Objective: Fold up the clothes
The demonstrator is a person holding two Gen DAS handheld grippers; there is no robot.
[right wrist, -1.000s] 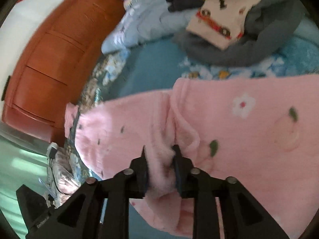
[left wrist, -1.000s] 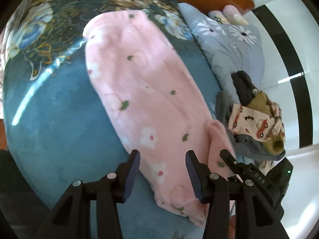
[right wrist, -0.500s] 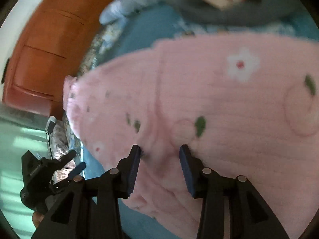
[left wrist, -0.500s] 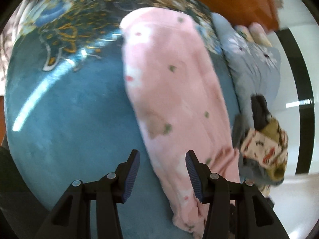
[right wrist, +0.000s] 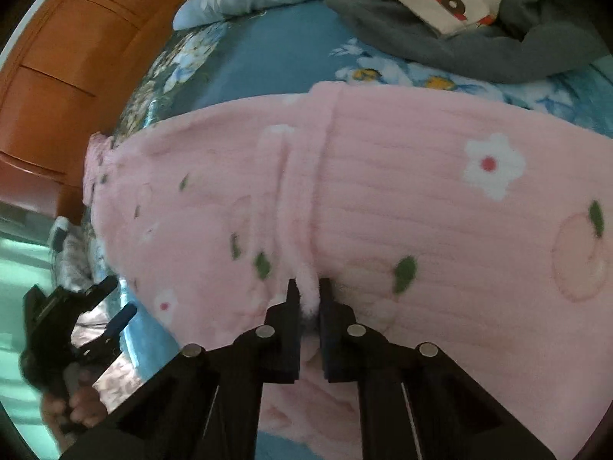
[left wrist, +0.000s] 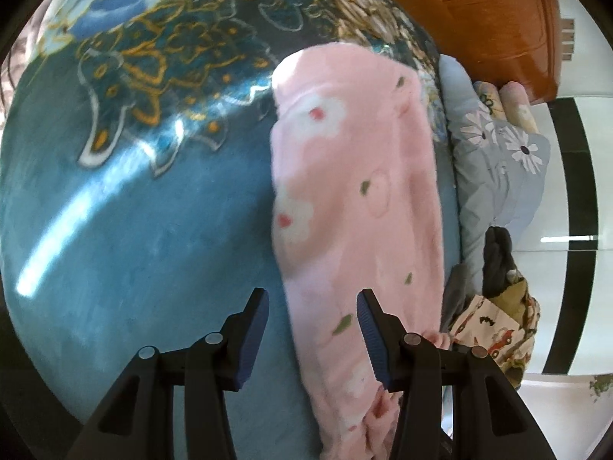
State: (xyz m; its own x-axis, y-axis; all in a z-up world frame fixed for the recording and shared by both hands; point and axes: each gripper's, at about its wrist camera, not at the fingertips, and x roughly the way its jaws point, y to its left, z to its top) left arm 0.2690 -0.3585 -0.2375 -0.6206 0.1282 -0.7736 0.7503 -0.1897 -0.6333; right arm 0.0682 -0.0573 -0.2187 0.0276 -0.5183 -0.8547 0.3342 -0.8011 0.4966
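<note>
Since a second ago the left gripper point(left wrist: 312, 339) has slid sideways across the bed, so the pink garment point(left wrist: 356, 199) that filled the middle of its view now lies as a narrower band under its right finger, and the right gripper point(right wrist: 306, 299), which let go of a fold and spread for a moment, has clamped down again on a ridge of the same cloth.

At the left of the left wrist view the blue blanket point(left wrist: 134, 230) covers the bed, its gold and white flower pattern toward the far edge. The left gripper hangs over it with its jaws spread about halfway and nothing between the pads; the near edge of the pink garment runs just inside the right finger. Right of the garment, along the bed's right edge, a pale grey cloth with daisies point(left wrist: 498, 161) lies beside a heap of clothes point(left wrist: 494, 326) (dark grey, olive, and a cream piece printed with red cars). The wooden headboard point(left wrist: 479, 11) stands past the far edge.

In the right wrist view the left gripper point(right wrist: 95, 322) shows at the lower left, held in a hand point(right wrist: 76, 406). The pink garment point(right wrist: 421, 191) stretches across the bed from the headboard point(right wrist: 69, 76) side to the right edge of the view. The right gripper's jaws are pressed together on a raised fold of it, a tuft of pink fleece squeezed between the pads. Behind, toward the far right corner, lies the grey and car-print heap point(right wrist: 459, 23).
</note>
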